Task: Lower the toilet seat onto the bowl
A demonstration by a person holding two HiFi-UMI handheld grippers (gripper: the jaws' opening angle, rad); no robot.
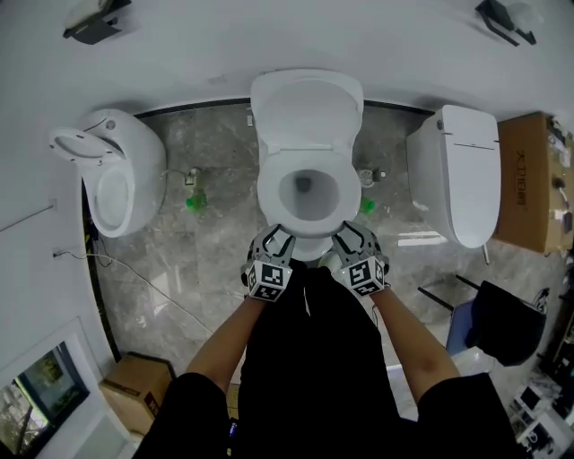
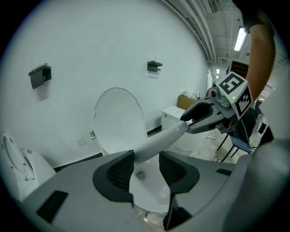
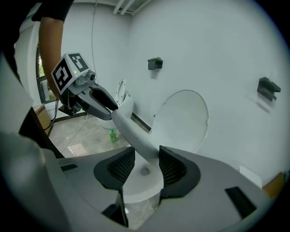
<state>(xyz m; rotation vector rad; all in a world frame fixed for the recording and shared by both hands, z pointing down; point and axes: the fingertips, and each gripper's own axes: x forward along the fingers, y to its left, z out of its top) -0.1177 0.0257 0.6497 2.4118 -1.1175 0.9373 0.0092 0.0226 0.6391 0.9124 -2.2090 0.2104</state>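
Toilets: three. Middle toilet (image 1: pixel 305 190), left toilet (image 1: pixel 112 170), right toilet (image 1: pixel 457 175).
Toilet seat (image 2: pixel 158 141): one.
Raised lid (image 1: pixel 305 112): one.
Grippers: two. Left gripper (image 1: pixel 278 237), right gripper (image 1: pixel 348 233).
Marker cubes: two. Left cube (image 1: pixel 267 280), right cube (image 1: pixel 363 276).
Green bottles on floor: two. Left bottle (image 1: pixel 195 203), right bottle (image 1: pixel 366 206).
Cardboard boxes: two. Right box (image 1: pixel 529 179), lower-left box (image 1: pixel 134 390).
Black wall brackets: two. Left bracket (image 1: pixel 94 22), right bracket (image 1: pixel 507 18).
Chair (image 1: pixel 493 323): one.
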